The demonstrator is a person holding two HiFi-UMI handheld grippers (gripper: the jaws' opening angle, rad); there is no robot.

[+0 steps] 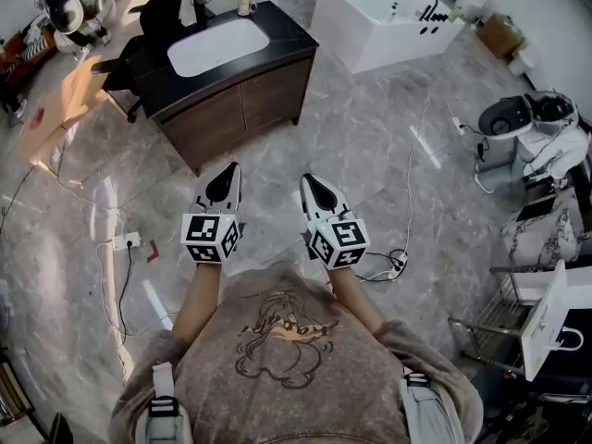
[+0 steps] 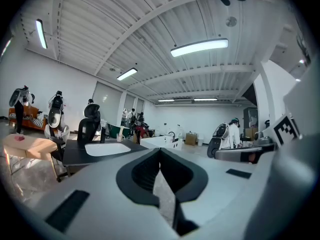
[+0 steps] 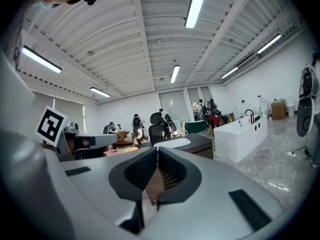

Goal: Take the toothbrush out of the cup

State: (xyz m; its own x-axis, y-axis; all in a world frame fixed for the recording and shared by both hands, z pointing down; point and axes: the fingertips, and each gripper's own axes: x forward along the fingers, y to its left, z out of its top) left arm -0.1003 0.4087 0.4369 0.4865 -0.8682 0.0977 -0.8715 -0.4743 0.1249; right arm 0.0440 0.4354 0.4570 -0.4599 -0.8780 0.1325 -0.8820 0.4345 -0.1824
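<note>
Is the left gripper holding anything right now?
No, the left gripper has its jaws shut together, with nothing between them.

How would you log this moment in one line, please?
phase: pre-reach | left gripper: shut, empty | right gripper: shut, empty | black-topped wooden sink cabinet: ahead, untouched

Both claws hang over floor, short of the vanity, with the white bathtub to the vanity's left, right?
Not the bathtub: the head view shows it right of the vanity. The left claw and right claw do hang over floor, short of the vanity.
</note>
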